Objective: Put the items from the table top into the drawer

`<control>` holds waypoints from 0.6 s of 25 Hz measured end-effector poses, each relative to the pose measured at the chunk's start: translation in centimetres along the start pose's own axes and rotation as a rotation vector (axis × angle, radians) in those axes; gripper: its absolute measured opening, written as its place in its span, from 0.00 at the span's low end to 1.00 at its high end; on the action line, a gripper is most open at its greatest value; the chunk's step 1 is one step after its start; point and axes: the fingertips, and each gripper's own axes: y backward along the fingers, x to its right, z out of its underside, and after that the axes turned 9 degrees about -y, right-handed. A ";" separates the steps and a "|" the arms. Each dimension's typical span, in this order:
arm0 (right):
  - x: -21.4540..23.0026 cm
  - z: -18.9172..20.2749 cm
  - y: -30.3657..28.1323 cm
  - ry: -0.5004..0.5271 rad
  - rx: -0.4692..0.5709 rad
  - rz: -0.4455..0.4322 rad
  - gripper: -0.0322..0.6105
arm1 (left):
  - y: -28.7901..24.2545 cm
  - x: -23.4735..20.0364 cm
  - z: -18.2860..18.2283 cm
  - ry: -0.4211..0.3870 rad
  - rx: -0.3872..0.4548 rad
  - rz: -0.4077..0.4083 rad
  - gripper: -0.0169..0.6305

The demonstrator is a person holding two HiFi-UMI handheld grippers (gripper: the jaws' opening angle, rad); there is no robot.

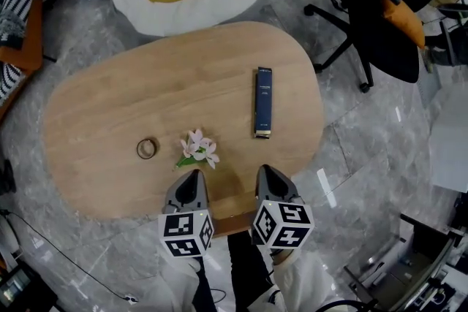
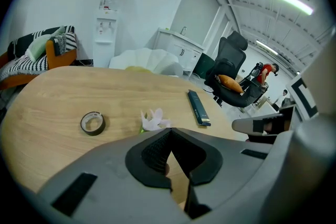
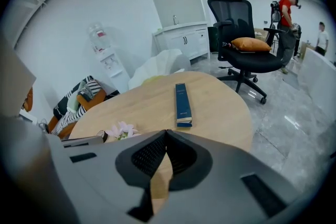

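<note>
Hovering at the table [image 1: 102,106] near edge, left gripper [image 1: 193,175] and right gripper [image 1: 265,172] both clenched and empty; flower [image 1: 198,149], tape roll [image 1: 147,148], blue box [image 1: 263,101] lie untouched on top; likely best to open jaws first, take the nearby flower gently.

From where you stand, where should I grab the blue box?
I'd take the box across its narrow width, mid-length, from above with the right hand-held gripper: it lies flat, long axis pointing away, so its long sides suit the jaws.

The print on the dark blue box [image 1: 263,101] is too small to read.
</note>
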 end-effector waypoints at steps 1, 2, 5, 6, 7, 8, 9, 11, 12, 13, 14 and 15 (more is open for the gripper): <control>0.2 -0.2 -0.2 -0.004 0.000 0.002 0.15 | -0.3 0.1 -0.2 -0.001 0.000 0.002 0.02; 0.3 -0.5 -0.3 -0.007 0.001 0.003 0.15 | -0.6 0.3 -0.5 -0.002 0.000 0.004 0.02; 0.7 -1.5 -1.1 -0.014 0.003 0.002 0.15 | -1.5 0.5 -1.4 -0.011 0.000 0.005 0.02; 0.9 -1.9 -1.4 -0.013 0.003 0.002 0.15 | -1.9 0.6 -1.7 -0.014 0.001 0.004 0.02; 1.1 -2.2 -1.8 -0.011 0.001 0.002 0.15 | -2.3 0.7 -2.0 -0.016 0.001 0.004 0.02; 1.3 -2.6 -2.2 -0.009 -0.001 0.002 0.15 | -2.7 0.8 -2.4 -0.016 0.002 0.005 0.02; 1.5 -3.0 -2.7 -0.008 -0.004 0.002 0.15 | -3.3 0.9 -2.7 -0.016 0.002 0.006 0.02; 1.8 -3.7 -3.7 -0.006 -0.013 -0.005 0.15 | -4.4 1.1 -3.4 -0.016 0.003 0.009 0.02; 1.9 -4.0 -4.2 -0.006 -0.019 -0.014 0.15 | -4.9 1.1 -3.7 -0.016 0.003 0.009 0.02; 2.0 -4.4 -4.8 -0.006 -0.024 -0.022 0.15 | -5.5 1.1 -4.1 -0.016 0.005 0.009 0.02; 2.1 -4.7 -5.4 -0.004 -0.029 -0.029 0.15 | -6.0 1.1 -4.5 -0.015 0.008 0.008 0.02; 2.2 -5.0 -6.0 0.001 -0.033 -0.032 0.17 | -6.5 1.1 -4.8 -0.013 0.011 0.006 0.02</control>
